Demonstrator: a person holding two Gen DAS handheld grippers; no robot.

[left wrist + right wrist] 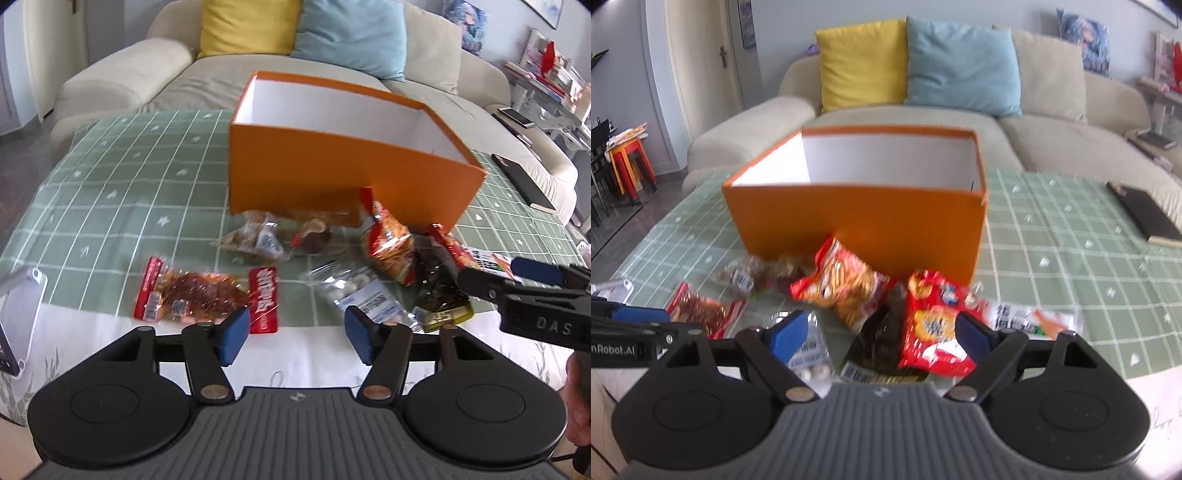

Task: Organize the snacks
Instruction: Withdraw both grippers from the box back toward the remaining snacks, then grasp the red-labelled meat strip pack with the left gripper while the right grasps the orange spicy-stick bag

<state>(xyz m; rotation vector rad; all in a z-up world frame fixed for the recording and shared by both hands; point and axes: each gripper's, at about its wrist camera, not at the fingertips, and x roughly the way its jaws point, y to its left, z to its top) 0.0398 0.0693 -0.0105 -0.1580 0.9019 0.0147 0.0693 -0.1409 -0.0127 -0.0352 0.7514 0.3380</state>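
Note:
An open orange box (332, 177) with a white inside stands on the green checked cloth. Several snack packets lie in front of it. My left gripper (297, 326) is open above the near table edge, between a small red packet (263, 299) and a clear bag of white balls (354, 291). A red packet of brown snack (192, 295) lies further left. My right gripper (881, 328) is open over a dark packet (879, 343) and a red cracker bag (934, 317), touching neither. A red bag of sticks (846, 288) leans at the orange box (857, 218).
A black notebook (1145, 214) lies on the cloth at the right. A phone in a clear case (22, 314) sits at the left edge. A white packet (1030, 317) lies right of the pile. Behind the table is a beige sofa (1071, 147) with cushions.

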